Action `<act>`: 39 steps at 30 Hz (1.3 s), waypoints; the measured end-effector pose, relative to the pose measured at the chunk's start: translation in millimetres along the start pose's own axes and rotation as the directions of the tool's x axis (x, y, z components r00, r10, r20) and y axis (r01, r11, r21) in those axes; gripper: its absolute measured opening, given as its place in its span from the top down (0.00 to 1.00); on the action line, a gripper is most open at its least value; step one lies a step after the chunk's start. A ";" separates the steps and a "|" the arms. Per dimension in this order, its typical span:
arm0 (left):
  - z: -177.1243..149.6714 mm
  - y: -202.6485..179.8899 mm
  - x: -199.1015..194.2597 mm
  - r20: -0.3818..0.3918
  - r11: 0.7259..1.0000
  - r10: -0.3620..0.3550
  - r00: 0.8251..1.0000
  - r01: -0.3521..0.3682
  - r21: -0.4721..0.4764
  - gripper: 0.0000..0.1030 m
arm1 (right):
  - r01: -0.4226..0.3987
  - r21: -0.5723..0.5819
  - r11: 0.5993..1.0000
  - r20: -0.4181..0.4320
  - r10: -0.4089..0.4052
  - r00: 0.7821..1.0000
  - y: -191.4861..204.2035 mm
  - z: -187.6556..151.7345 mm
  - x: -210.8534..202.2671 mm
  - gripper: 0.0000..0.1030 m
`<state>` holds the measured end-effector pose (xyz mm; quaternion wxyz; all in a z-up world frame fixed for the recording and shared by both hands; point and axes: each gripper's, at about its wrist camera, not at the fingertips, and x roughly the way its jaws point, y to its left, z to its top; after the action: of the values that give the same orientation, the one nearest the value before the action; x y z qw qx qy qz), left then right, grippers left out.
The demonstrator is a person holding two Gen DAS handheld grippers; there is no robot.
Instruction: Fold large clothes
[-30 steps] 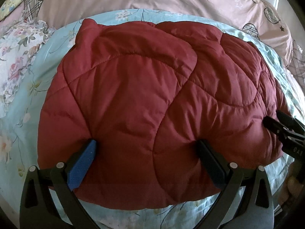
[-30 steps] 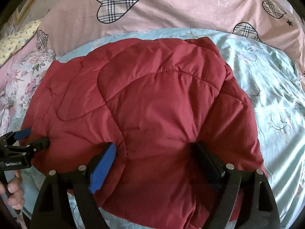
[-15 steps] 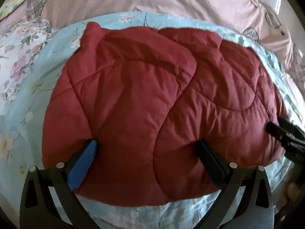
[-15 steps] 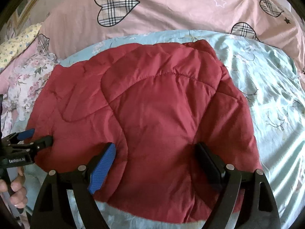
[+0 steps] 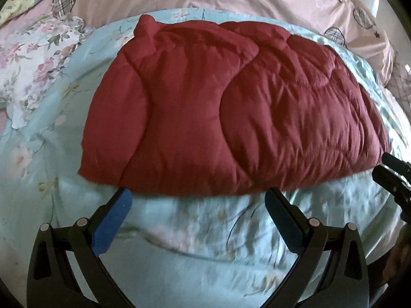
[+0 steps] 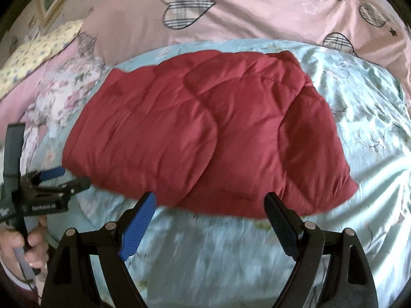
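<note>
The red quilted jacket (image 6: 205, 133) lies folded across the middle of the frame on the light blue floral sheet (image 6: 372, 118). At the bottom, the right gripper (image 6: 210, 205) stands with its fingers spread wide, tips just at the jacket's near edge and nothing between them. At the lower left, the left gripper (image 6: 61, 179) sits beside the jacket's left end, gripped by a hand (image 6: 23, 246). A pink duvet with plaid hearts (image 6: 257, 7) fills the top.
</note>
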<state>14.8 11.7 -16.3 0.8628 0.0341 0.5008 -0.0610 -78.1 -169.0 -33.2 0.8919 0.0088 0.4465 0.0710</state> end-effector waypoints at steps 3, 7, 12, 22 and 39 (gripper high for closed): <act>-9.7 -0.8 -6.5 0.005 1.000 0.016 1.000 -0.016 0.024 0.00 | 0.006 -0.024 1.000 -0.022 -0.006 1.000 6.0 -9.5 -2.4 0.15; -16.3 1.3 -19.7 0.015 0.999 0.008 1.000 -0.008 0.031 0.00 | 0.001 -0.040 0.999 -0.046 -0.003 0.999 9.0 -15.1 -9.3 0.15; -15.4 -3.2 -48.1 0.054 0.997 0.020 0.998 -0.024 0.076 0.00 | -0.022 -0.068 0.997 -0.048 0.019 0.999 19.2 -13.7 -31.1 0.10; -0.5 -8.3 -59.1 0.078 0.997 0.032 0.996 -0.037 0.073 0.00 | -0.020 -0.048 0.999 0.012 0.020 1.000 25.1 4.4 -42.5 0.03; 15.1 -16.1 -32.6 0.060 0.999 0.044 0.997 -0.045 0.006 0.00 | 0.021 0.032 0.999 0.017 -0.021 1.000 14.4 21.8 -5.1 0.03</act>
<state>9.5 -3.7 19.6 0.8784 0.0465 0.4735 -0.0446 -65.4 -154.3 -14.9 0.8962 0.0188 0.4398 0.0546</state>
